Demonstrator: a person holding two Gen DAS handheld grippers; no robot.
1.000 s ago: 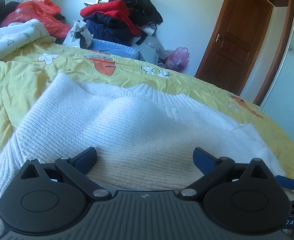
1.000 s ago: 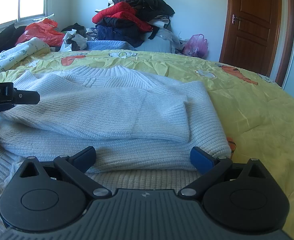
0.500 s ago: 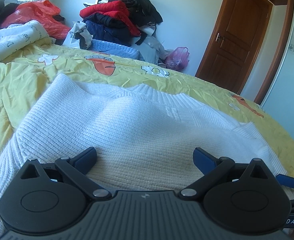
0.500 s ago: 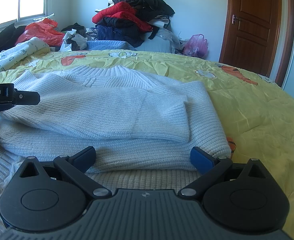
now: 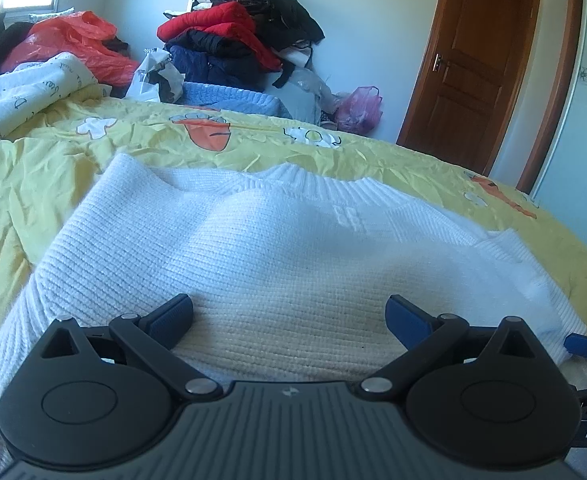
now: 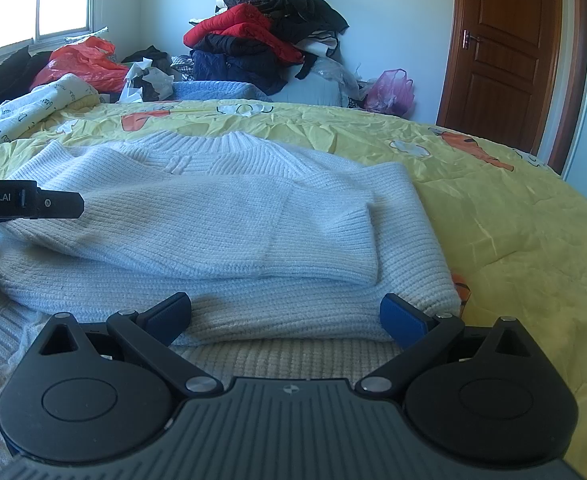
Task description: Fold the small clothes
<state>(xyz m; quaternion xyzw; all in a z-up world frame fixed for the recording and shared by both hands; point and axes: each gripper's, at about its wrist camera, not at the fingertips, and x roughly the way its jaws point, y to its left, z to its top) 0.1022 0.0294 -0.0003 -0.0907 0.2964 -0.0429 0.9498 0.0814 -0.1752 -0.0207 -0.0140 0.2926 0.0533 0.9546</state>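
A white knitted sweater [image 5: 277, 248] lies on the yellow bed cover [image 5: 33, 184], collar to the far side. In the right wrist view the sweater [image 6: 221, 216] shows a sleeve folded across its body. My left gripper [image 5: 289, 316] is open and empty, low over the sweater's near part. My right gripper [image 6: 285, 316] is open and empty, just above the sweater's hem. The left gripper's body [image 6: 25, 202] shows at the left edge of the right wrist view. A blue fingertip of the right gripper [image 5: 583, 346] shows at the right edge of the left wrist view.
A pile of red, black and navy clothes [image 6: 261, 40] stands beyond the bed. A white printed quilt [image 5: 21, 92] and a red plastic bag [image 5: 73, 44] lie at the far left. A pink bag [image 6: 389, 92] sits near the brown door [image 6: 505, 52].
The left gripper has risen and tilted slightly, so more of the far clothes pile shows. The right gripper has barely moved. Both stay open.
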